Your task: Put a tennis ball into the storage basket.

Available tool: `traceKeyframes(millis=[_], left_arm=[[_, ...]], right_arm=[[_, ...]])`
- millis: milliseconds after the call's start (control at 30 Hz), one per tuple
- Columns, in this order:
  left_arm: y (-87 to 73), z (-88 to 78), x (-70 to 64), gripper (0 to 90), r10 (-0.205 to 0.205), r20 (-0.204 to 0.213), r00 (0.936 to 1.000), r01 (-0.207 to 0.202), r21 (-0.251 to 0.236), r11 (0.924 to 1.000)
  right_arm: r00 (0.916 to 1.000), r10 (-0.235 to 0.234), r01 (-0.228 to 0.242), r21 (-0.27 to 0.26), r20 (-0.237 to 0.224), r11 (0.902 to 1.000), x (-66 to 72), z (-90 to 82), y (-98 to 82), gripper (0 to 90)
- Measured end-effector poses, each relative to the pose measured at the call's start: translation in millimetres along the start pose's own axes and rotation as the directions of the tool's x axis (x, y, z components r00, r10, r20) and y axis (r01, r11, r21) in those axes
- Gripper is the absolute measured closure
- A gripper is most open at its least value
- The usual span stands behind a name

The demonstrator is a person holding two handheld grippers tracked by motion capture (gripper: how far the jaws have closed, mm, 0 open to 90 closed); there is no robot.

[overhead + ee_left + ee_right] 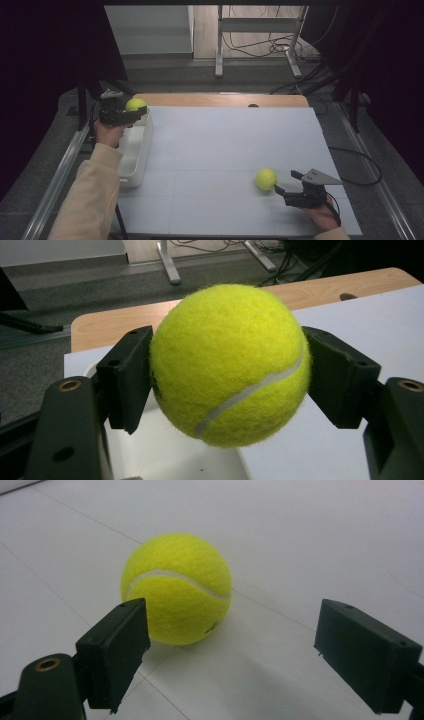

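The wide middle of the white table [225,145] lies bare, so I can cross it freely. At its left edge the white bin [137,160] stands as a wall, open from above, with my left gripper [131,114] and its ball [135,104] over its far end. Near right, a second ball [266,178] lies just ahead of my right gripper [287,182].

Dim room, dark edges; table evenly lit; close-ups sharp, soft shadows.

Yellow-green tennis ball [227,365] w/ white seam, 2nd yellow-green tennis ball [177,588] showing same curved seam, white tray [134,155], white tabletop [230,145] w/ wood edge, black grippers.
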State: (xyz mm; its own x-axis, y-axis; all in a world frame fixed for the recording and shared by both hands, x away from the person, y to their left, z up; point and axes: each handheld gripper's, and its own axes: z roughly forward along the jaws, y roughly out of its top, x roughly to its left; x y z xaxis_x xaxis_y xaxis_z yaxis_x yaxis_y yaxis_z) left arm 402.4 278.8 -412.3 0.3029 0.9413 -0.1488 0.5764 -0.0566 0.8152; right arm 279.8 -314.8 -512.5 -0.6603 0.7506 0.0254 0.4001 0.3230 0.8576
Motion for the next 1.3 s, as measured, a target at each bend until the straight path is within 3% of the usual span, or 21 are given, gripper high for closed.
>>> traceKeyframes(millis=[600,800,1300], left_arm=[[-7.8,19.8,17.5,26.4,-0.023,-0.047,0.9986,0.027,0.09,0.9956],[-10.7,27.0,20.7,26.3,-0.017,-0.067,0.9976,0.026,0.129,0.9913],[-14.0,36.4,21.7,26.2,-0.016,-0.072,0.9973,0.029,0.18,0.9833]], right_arm=[[1.0,-0.001,0.001,0.003,-0.001,1.0,0.0,0.2,-0.2,14.6],[1.0,-0.002,0.002,0.006,-0.001,1.0,0.0,0.4,-0.3,14.6],[1.0,-0.003,0.003,0.007,-0.001,1.0,0.0,0.4,-0.4,14.6]])
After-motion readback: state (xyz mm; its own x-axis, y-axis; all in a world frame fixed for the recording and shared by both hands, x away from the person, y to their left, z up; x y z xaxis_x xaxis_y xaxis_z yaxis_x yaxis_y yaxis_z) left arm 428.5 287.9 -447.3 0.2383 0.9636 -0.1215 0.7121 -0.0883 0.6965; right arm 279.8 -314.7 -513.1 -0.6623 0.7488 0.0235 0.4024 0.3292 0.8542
